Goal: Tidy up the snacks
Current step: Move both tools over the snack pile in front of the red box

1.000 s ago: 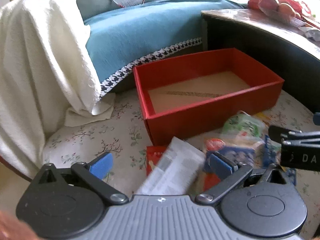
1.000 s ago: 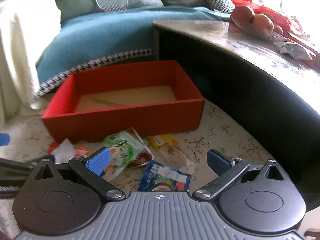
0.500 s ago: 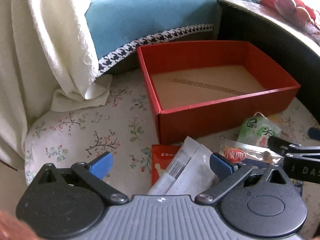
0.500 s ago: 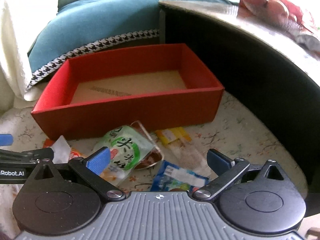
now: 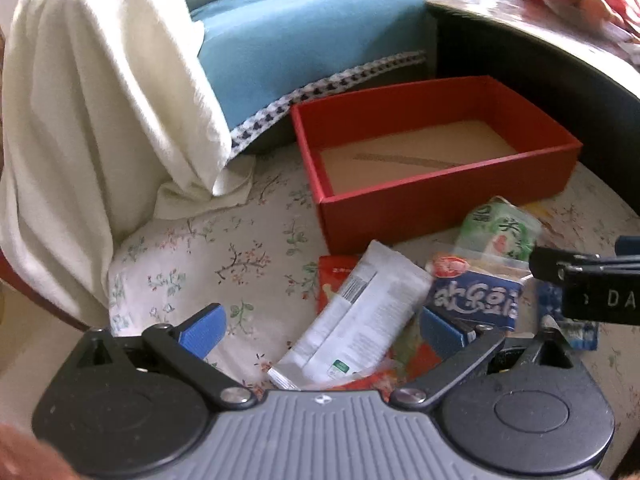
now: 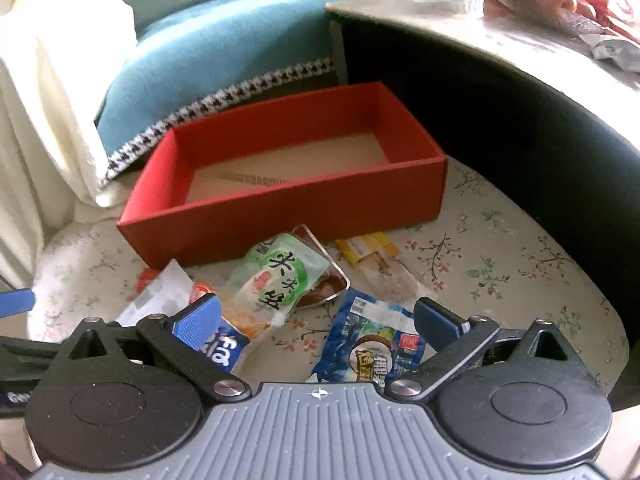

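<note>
Blanket (image 5: 100, 120), white, hangs at far left beside the blue sofa cover (image 5: 304, 40). The left gripper (image 5: 320, 326) hovers, jaws spread, over a white snack packet (image 5: 356, 312). Behind the snacks on the floral cloth (image 6: 500, 264) sits the empty red box (image 6: 288, 204). The right gripper (image 6: 316, 322), jaws apart, hangs above a blue packet (image 6: 372, 344) near a green pouch (image 6: 276, 276).

You had an open red box (image 6: 280, 204) sitting empty on the floral surface, its tan cardboard floor bare. Just in front of it the snacks lay scattered flat: a white packet (image 5: 356, 312) overlapping a red one (image 5: 332, 276), a green-labelled pouch (image 6: 276, 280) on a foil-rimmed tray, and a yellow wrapper (image 6: 368, 246) near the box wall. Nearest you lay two blue packets (image 6: 376, 344) (image 5: 476, 300).
</note>
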Demonstrator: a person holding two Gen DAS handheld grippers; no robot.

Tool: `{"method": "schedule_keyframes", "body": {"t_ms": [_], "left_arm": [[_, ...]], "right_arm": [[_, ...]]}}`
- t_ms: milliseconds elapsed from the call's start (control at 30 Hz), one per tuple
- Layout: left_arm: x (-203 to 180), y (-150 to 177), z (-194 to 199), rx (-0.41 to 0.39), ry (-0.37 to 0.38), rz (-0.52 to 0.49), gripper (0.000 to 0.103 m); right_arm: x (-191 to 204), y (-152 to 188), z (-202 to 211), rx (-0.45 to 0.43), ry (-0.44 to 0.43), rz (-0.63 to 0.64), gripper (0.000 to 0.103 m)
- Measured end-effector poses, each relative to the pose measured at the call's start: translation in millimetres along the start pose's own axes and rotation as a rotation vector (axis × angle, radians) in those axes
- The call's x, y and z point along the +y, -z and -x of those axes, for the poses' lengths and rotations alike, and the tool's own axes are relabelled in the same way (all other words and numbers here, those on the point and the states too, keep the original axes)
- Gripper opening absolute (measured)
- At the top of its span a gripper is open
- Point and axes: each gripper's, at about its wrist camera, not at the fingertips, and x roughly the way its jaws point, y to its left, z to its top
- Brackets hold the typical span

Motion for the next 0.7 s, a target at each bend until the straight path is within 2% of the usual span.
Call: {"method": "schedule_keyframes", "body": {"t_ms": [133, 267, 367, 433, 533, 700], "left_arm": [[-2, 0, 4, -0.028, 0.007, -0.019, 0.099], [4, 3, -10, 0.000, 0.030, 0.001, 0.099], [16, 10, -21, 0.004, 0.022, 0.032, 0.099], [27, 15, -28, 0.036, 0.015, 0.077, 0.099], [37, 20, -33, 0.058, 0.040, 0.131, 0.099], [27, 25, -30, 0.038, 0.001, 0.087, 0.099]], "right_arm": [[-6, 3, 4, 0.015, -0.009, -0.033, 0.103], [-7, 6, -4, 0.029, 0.044, -0.026, 0.103], [0, 10, -13, 0.051, 0.065, -0.013, 0.103], [8, 14, -20, 0.077, 0.053, -0.004, 0.103], [23, 18, -26, 0.099, 0.048, 0.031, 0.103], [33, 23, -26, 0.099, 0.066, 0.066, 0.103]]}}
